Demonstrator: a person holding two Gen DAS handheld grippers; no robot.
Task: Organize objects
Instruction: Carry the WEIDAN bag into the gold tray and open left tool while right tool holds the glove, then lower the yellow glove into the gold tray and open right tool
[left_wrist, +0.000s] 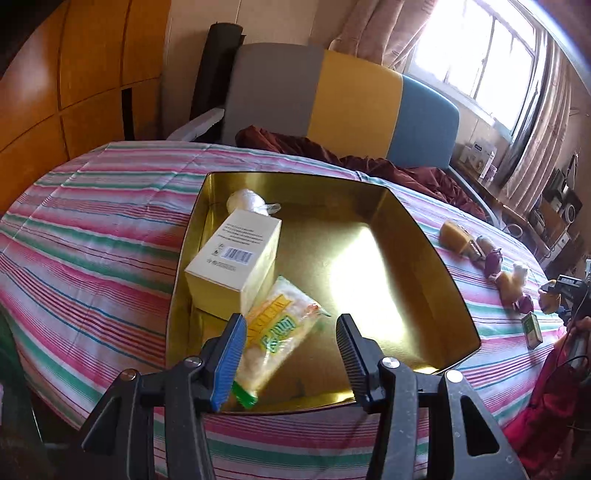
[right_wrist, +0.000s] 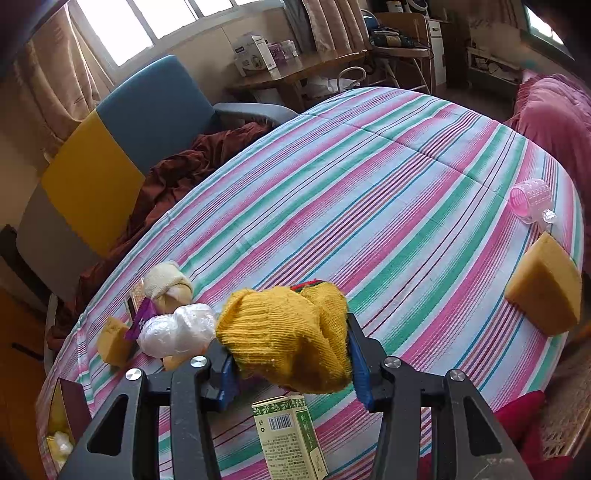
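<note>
A gold tin box (left_wrist: 436, 254) lies open on the striped bed cover. In it are a cream carton (left_wrist: 236, 262), a yellow snack packet (left_wrist: 277, 332) and a white wrapped ball (left_wrist: 245, 201). My left gripper (left_wrist: 291, 332) is open above the tin's near end, the packet just by its left finger. My right gripper (right_wrist: 291, 354) is shut on a yellow knitted bundle (right_wrist: 288, 332), held above the cover. A green carton (right_wrist: 288, 439) lies below it.
A white plastic-wrapped lump (right_wrist: 177, 332), a cream sock ball (right_wrist: 166, 284), a purple packet (right_wrist: 142, 321) and a sponge block (right_wrist: 112, 339) lie at left. Another sponge wedge (right_wrist: 546, 288) and a pink roller (right_wrist: 530, 199) lie at right. A sofa (right_wrist: 140, 122) stands behind.
</note>
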